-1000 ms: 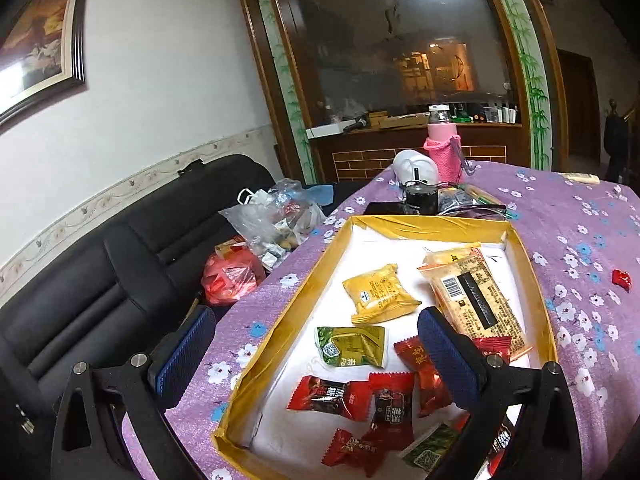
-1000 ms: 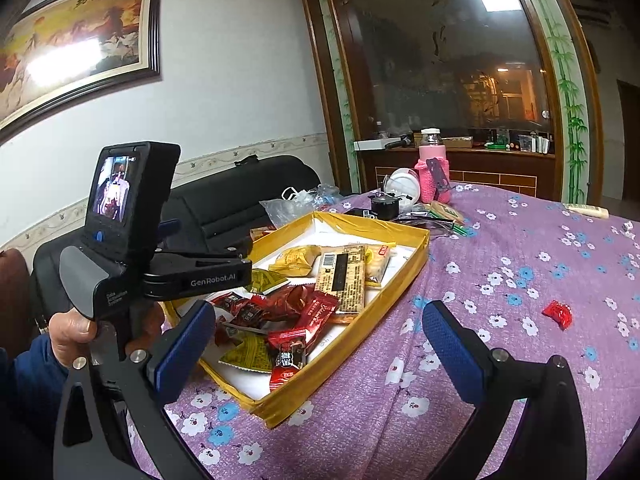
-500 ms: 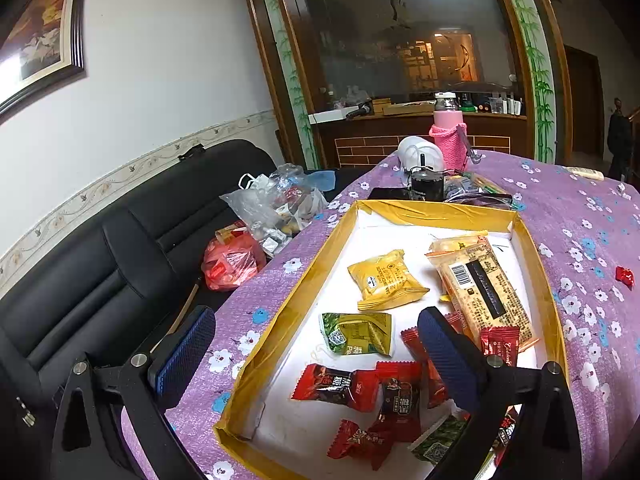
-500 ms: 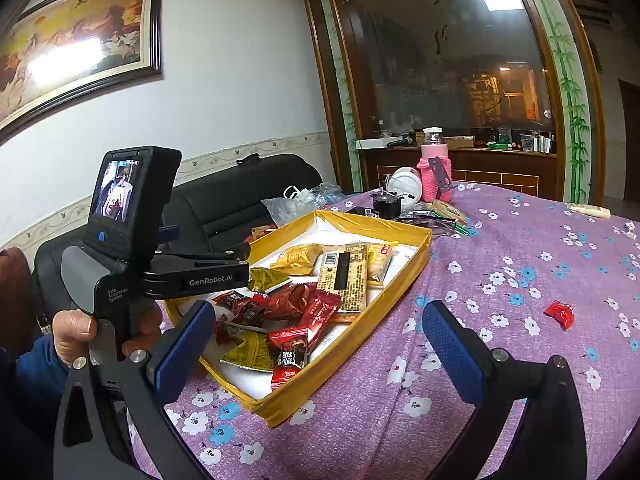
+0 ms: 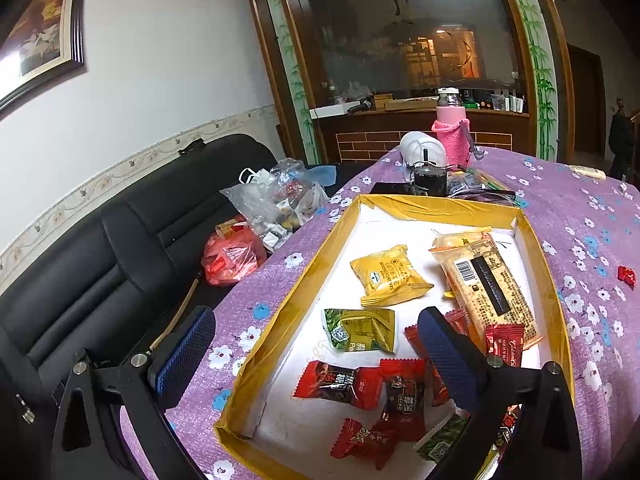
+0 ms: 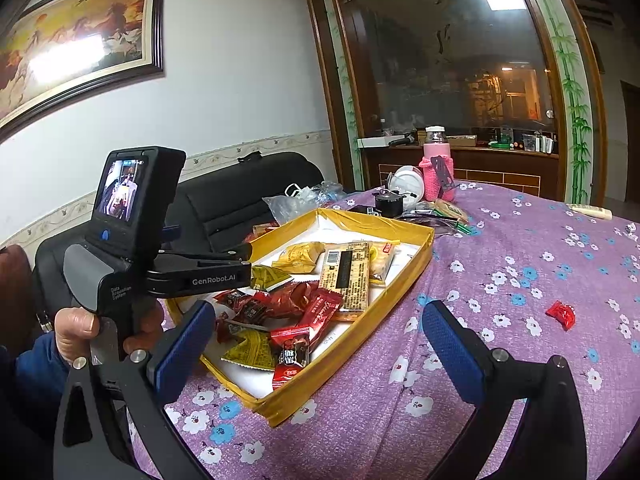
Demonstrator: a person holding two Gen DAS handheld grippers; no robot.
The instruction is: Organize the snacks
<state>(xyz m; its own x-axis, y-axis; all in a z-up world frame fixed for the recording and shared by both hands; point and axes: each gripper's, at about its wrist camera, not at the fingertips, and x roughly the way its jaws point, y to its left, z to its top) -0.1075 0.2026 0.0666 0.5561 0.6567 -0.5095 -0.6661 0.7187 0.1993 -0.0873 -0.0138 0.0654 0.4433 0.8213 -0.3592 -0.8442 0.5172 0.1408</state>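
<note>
Both grippers hold nothing, jaws spread wide – the right gripper [image 6: 316, 344] should swing over the lone red foil-wrapped candy [image 6: 561, 314] on the purple floral tablecloth [image 6: 520, 264], outside the shallow yellow-rimmed cardboard tray [image 6: 416, 236], and pinch its middle.

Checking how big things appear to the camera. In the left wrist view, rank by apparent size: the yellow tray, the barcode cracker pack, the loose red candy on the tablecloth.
1. Yellow tray
2. Barcode cracker pack
3. Loose red candy

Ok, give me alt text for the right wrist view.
The open right tool hovers over a purple floral tablecloth beside a yellow tray of wrapped snacks. A lone red candy lies outside it; the left tool reaches over the tray.
</note>
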